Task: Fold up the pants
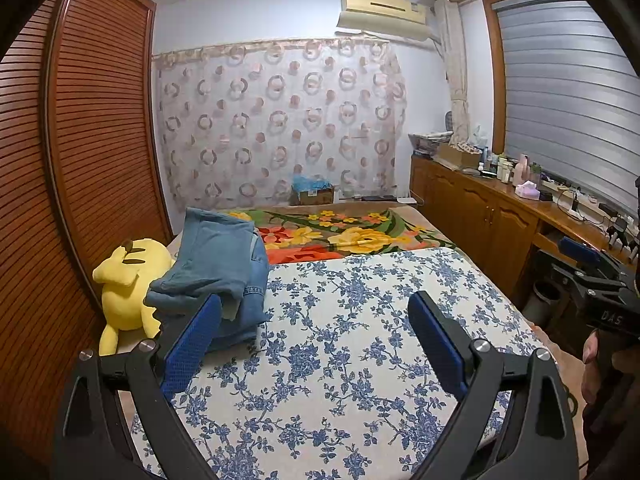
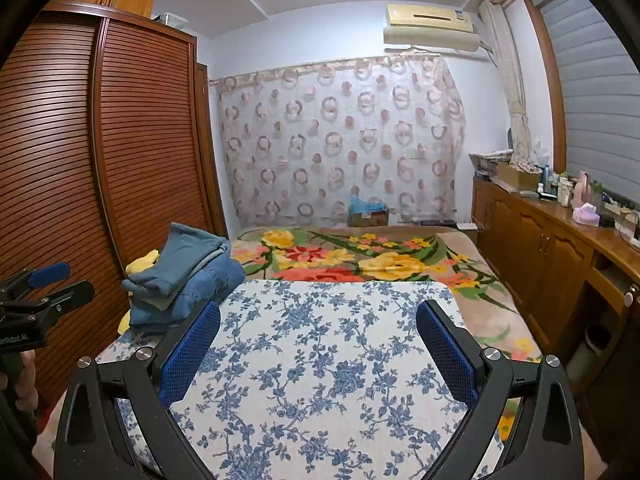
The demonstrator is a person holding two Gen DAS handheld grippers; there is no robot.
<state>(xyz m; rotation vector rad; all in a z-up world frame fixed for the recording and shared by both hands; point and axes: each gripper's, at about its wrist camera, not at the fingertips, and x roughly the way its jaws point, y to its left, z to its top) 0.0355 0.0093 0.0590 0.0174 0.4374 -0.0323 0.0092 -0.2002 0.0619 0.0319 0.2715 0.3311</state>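
One wardrobe (image 2: pixel 100 152), of dark slatted wood with curved louvred doors, is ranged along the left wall beside the bed. One bed is recorded, covered at its far half by one plush blanket (image 2: pixel 360 256) printed with large yellow and red flowers. One padded board (image 2: pixel 320 360), rectangular with rounded far corners and covered in white cloth printed with blue flowers, is laid over the near half; its whole middle is left bare, and its right edge is set apart from one long wooden cabinet (image 2: pixel 532 248) by a narrow aisle. One sheer curtain (image 2: pixel 340 140) with ring patterns is hung across the far wall, under one air conditioner (image 2: pixel 432 26).

One stack of folded pants (image 1: pixel 216 272), in blue denim and softer teal cloth, is placed at the board's far left corner; at least two garments are counted, the upper one askew and overhanging. One yellow plush toy (image 1: pixel 124 292) is wedged between the stack and the wardrobe, touching the stack.

Two grippers are listed, each with black arms and two blue textured pads. The left gripper (image 1: pixel 316 344) is held above the board with jaws spread wide, nothing between them. The right gripper (image 2: pixel 318 348) is likewise spread wide and empty.
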